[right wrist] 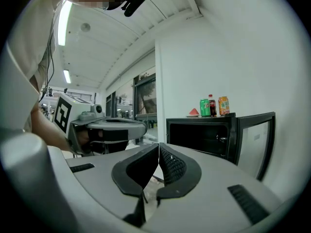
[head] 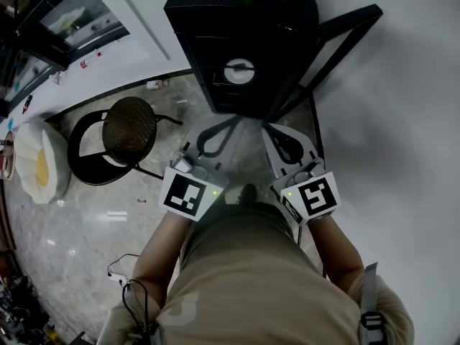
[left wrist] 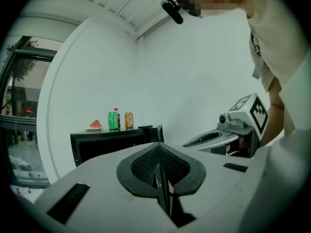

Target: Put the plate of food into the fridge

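Now | fridge (right wrist: pixel 201 137) open | plate (right wrist: pixel 193 115) with watermelon (right wrist: pixel 194 111) on top

open fridge (head: pixel 208 34) ahead, chair (head: pixel 129 128) leftward

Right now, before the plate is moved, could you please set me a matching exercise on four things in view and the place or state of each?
Things:
1. fridge door
2. plate of watermelon
3. left gripper
4. chair

Place or state:
A. shut, nothing between its jaws
B. on the floor beside the fridge
C. swung open
D. on top of the fridge, next to the green can

Pairs: 1-C, 2-D, 3-A, 4-B
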A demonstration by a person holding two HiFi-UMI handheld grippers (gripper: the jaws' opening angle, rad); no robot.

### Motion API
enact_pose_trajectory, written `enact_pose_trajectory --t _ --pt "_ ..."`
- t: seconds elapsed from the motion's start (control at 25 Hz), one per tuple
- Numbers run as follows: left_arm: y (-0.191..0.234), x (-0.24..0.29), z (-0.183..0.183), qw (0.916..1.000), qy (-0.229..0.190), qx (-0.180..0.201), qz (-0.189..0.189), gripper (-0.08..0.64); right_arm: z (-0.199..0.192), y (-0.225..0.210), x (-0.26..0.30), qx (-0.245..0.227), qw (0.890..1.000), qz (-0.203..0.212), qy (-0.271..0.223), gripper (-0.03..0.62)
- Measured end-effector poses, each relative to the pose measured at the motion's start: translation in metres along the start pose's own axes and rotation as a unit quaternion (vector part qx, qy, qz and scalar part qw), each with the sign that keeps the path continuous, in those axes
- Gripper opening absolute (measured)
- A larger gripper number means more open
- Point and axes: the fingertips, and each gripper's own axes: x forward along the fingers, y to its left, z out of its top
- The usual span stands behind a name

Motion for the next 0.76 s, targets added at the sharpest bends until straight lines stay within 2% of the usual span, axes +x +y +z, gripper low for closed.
enact_pose_trajectory --t 0.16,0.36,0.56,0.76 --pt "-0.002 -0.014 -0.001 0.9998 0.012 0.005 0.014 0.011 0.003 0.011 -0.001 0.010 1.000 0.015 -0.009 0.020" --pt "-0.001 -0.031 0.003 0.9997 0.012 0.011 0.021 0.011 0.012 0.025 -0.004 0.001 1.000 0.024 -0.017 0.020" --pt "0.020 -0.052 0.016 0.9991 -0.022 0.013 0.034 0.011 0.021 0.046 0.012 -0.020 0.999 0.027 -0.018 0.020" --pt "0.056 -0.094 0.019 0.9978 -0.044 0.024 0.044 0.011 0.028 0.091 0.049 -0.030 0.999 0.034 -0.023 0.020"
